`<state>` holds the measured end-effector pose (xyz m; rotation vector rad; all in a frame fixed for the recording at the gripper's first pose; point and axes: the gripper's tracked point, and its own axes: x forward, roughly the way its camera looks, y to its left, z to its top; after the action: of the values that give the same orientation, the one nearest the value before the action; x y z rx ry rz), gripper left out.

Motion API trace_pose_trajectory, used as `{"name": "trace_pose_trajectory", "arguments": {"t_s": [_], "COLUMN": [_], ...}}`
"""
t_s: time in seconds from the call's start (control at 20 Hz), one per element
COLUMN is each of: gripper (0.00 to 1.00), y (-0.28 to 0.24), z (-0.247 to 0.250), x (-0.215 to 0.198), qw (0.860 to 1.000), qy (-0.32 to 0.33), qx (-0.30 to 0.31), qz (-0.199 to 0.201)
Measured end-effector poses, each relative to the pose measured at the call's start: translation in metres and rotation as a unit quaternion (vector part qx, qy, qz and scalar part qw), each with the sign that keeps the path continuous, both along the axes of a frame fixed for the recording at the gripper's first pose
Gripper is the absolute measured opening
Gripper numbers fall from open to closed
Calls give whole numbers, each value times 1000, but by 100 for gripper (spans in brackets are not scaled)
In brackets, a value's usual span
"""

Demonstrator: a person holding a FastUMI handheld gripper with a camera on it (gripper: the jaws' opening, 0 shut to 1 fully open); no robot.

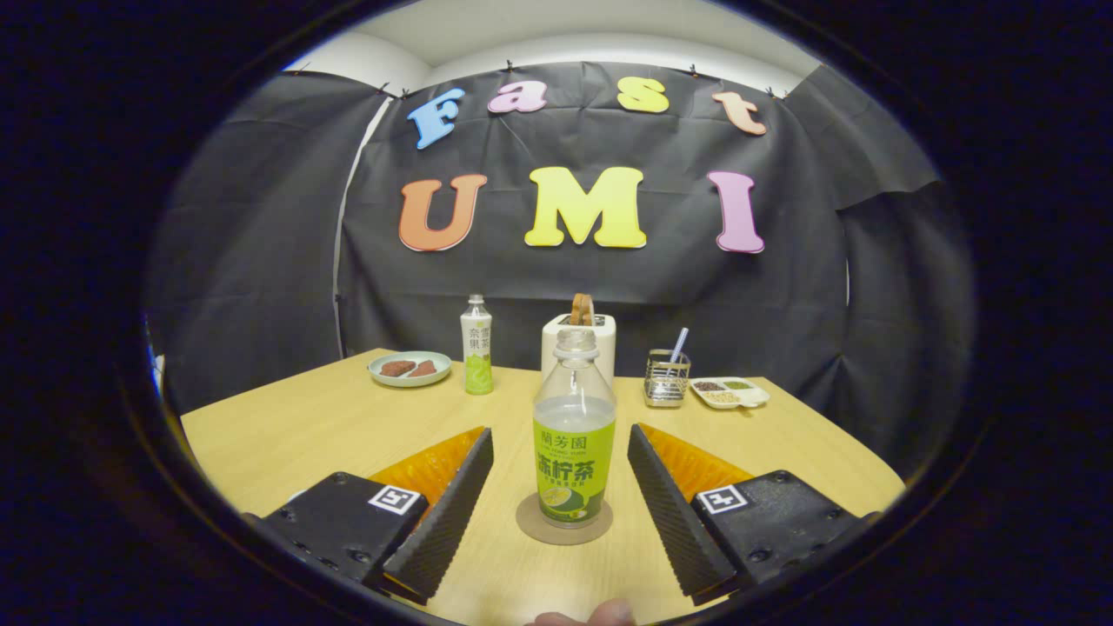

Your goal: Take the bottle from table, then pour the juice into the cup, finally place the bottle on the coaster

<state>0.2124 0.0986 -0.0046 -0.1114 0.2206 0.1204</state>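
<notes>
Fingers of my gripper [561, 496] stand wide apart, and neither one touches anything. Between them, at twelve o'clock, I see the bottle [574, 443] upright and uncapped on the round coaster [532, 526], clear of both fingers. A fingertip [600, 614] shows at six o'clock. Beyond the bottle stands a toaster [600, 335] with a slice in its slot. At eleven o'clock I make out a second bottle [476, 345] and a plate [409, 369] with food; at one o'clock a wire holder [667, 378] and a divided dish [730, 392], all on the wooden table [296, 426].
</notes>
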Motion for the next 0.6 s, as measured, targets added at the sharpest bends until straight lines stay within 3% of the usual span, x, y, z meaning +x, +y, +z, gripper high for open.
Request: {"name": "trace_pose_trajectory", "arguments": {"t_s": [0.6], "gripper": [100], "y": [-5], "z": [38], "x": [-96], "qw": [999], "qy": [-37], "qx": [-2], "qz": [-27]}}
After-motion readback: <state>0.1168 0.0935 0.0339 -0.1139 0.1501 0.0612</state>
